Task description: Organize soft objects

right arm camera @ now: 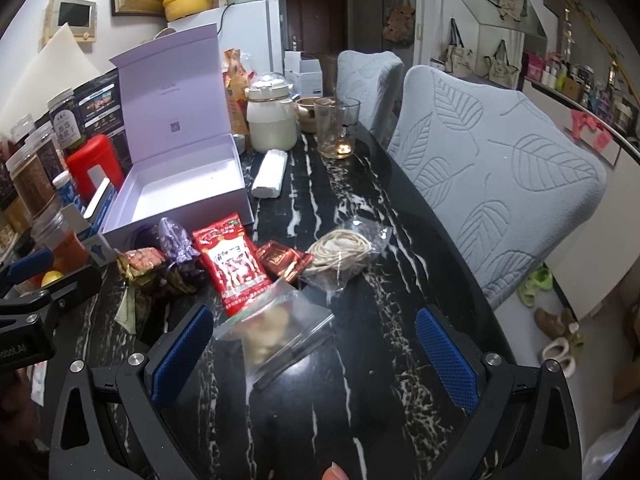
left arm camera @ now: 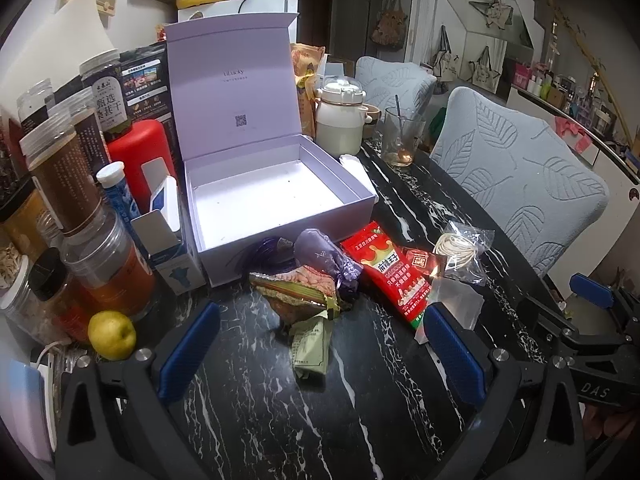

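Note:
An open lilac box [left arm camera: 264, 196] with its lid up stands on the black marble table; it also shows in the right wrist view [right arm camera: 176, 184], and nothing lies inside. In front of it lie soft packets: a purple pouch [left arm camera: 324, 258], a red snack bag [left arm camera: 390, 270], a crumpled foil wrapper [left arm camera: 296, 288], a green sachet [left arm camera: 312, 350], a clear bag of cord [left arm camera: 460, 254] and a clear zip bag [right arm camera: 276, 332]. My left gripper [left arm camera: 320, 356] is open and empty just short of the green sachet. My right gripper [right arm camera: 316, 354] is open with the zip bag between its fingers, untouched.
Jars, a red canister [left arm camera: 140, 156] and a lemon [left arm camera: 112, 334] crowd the left. A cream kettle [left arm camera: 340, 120], a glass with a spoon [left arm camera: 402, 140] and a white roll [right arm camera: 270, 178] stand behind the box. Two grey chairs [left arm camera: 516, 172] line the table's right edge.

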The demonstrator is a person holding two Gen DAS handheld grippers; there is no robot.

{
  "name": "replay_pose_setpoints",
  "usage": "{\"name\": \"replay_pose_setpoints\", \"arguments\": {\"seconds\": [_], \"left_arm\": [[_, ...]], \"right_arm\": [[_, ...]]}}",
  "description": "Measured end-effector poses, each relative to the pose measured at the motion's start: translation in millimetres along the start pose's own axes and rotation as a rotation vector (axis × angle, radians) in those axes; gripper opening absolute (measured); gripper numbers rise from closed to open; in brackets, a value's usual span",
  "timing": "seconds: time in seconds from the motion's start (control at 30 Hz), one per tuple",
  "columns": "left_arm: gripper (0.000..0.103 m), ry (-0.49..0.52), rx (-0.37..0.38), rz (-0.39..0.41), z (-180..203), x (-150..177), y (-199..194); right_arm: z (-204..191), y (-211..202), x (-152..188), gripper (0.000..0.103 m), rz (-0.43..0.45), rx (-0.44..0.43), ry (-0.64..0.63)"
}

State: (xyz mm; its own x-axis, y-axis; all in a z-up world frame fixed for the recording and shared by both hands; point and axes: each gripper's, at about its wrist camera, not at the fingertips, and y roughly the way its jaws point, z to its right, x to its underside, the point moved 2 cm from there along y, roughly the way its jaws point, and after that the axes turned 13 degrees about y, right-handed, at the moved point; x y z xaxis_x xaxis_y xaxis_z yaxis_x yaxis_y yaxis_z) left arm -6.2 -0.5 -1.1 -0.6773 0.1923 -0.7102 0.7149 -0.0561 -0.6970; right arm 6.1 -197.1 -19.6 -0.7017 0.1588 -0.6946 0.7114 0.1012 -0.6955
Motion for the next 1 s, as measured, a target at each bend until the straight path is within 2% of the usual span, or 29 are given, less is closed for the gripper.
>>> {"name": "replay_pose_setpoints", "arguments": {"seconds": [0.33, 0.6, 1.0], "left_arm": [[0.103, -0.013, -0.018, 0.023, 1, 11, -18], [0.103, -0.041, -0.023, 0.014, -3, 32, -27], [0.103, -0.107, 0.019, -0.063, -6, 64, -8]], "right_arm": [[1, -17, 8, 0.103, 0.027, -0.019, -0.007], [1, -24, 27, 0.103, 0.018, -0.053, -0.031], [4, -17, 57, 0.103, -0.029, -0.115, -0.045]]}}
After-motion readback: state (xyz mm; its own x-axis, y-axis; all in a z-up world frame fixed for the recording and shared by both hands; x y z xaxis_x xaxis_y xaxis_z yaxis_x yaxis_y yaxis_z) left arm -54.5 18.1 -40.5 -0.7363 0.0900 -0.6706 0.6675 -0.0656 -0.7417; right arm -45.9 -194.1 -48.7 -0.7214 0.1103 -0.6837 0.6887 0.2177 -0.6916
